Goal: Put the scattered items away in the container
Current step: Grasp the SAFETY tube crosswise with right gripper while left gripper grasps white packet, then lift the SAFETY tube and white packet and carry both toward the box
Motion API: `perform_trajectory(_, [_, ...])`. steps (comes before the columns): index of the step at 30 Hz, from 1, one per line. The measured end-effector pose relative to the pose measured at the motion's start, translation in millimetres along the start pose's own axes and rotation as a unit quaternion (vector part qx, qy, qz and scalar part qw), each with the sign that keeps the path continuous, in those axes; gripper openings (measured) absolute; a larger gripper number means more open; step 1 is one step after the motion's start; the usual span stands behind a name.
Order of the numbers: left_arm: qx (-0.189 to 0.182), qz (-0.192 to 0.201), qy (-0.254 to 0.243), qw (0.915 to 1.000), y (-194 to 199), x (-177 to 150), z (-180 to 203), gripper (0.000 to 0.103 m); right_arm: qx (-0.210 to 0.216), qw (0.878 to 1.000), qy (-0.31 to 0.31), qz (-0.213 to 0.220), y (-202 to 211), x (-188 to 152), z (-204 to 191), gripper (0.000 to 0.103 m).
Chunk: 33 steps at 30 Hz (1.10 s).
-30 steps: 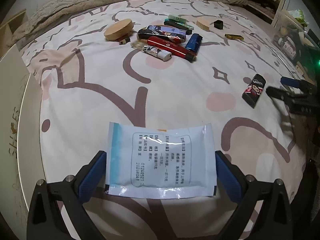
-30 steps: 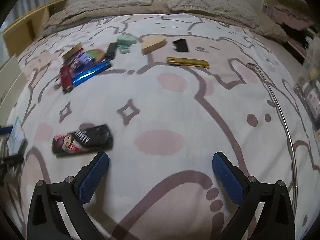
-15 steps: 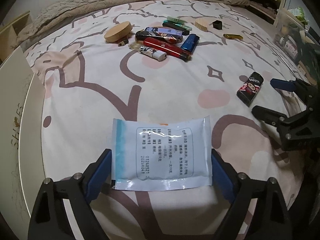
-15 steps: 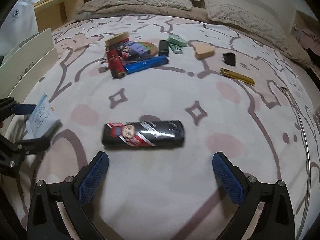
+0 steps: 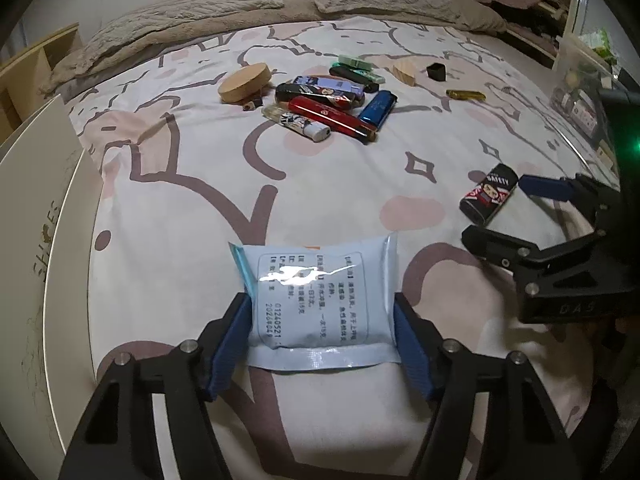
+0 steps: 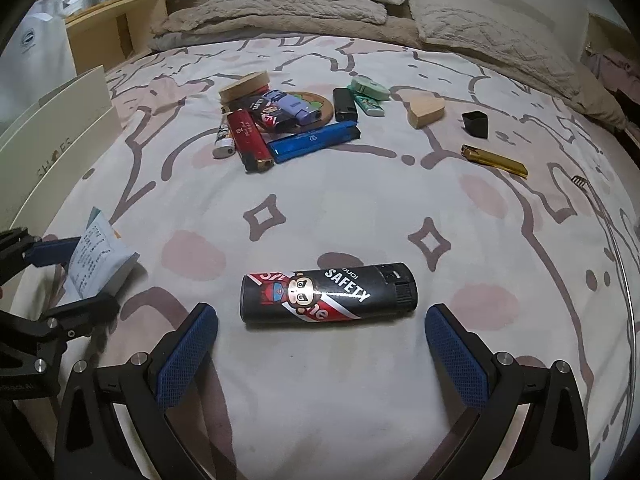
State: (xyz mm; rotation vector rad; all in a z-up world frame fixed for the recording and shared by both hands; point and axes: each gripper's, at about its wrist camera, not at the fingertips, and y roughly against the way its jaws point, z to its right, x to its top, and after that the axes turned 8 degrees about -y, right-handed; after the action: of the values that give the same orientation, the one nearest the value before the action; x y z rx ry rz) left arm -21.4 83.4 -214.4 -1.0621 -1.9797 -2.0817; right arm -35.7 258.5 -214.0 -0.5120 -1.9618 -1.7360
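Observation:
My left gripper (image 5: 322, 344) is shut on a pale blue sachet (image 5: 316, 300) with printed text, held just above the bedsheet. The sachet also shows in the right wrist view (image 6: 96, 262). My right gripper (image 6: 320, 350) is open and empty, its pads either side of and just short of a black cartoon-printed lighter (image 6: 328, 293) lying crosswise on the bed; this lighter shows in the left wrist view (image 5: 489, 199). A pile of lighters (image 6: 280, 128) lies farther back. A white box (image 5: 36, 216) stands at the left bed edge.
A round wooden lid (image 5: 245, 82), a wooden heart block (image 6: 427, 109), a black cap (image 6: 475, 123), a gold lighter (image 6: 494, 160) and green lighters (image 6: 368, 94) lie on the bed. Pillows and a blanket (image 6: 320, 12) are at the back. A clear bin (image 5: 580, 76) stands right.
The left fingers have closed onto the sachet and lifted its far edge. The right gripper has moved up to the black lighter, which now lies centred just ahead of its pads.

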Motion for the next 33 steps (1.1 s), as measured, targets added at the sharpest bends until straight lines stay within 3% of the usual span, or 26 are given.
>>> perform_trajectory(5, [-0.009,0.003,0.019,0.9998,3,-1,-6,0.064,-0.001,1.000,-0.016,-0.002,-1,1,2,0.102])
perform_trajectory(7, [-0.015,0.006,0.027,0.9995,6,-2,-7,0.063,-0.006,1.000,-0.014,0.007,2,1,0,0.082])
perform_trajectory(18, [-0.006,0.018,0.032,0.9993,13,-3,-10,0.062,0.025,0.999,0.021,0.030,20,-1,-20,0.082])
perform_trajectory(27, [0.016,0.037,0.032,0.9987,20,3,-12,0.062,0.023,0.999,-0.016,0.034,25,-1,-9,0.082])
perform_trajectory(33, [0.024,0.067,0.032,0.9969,38,24,-16,0.062,0.023,0.997,-0.037,0.062,37,8,2,0.082])
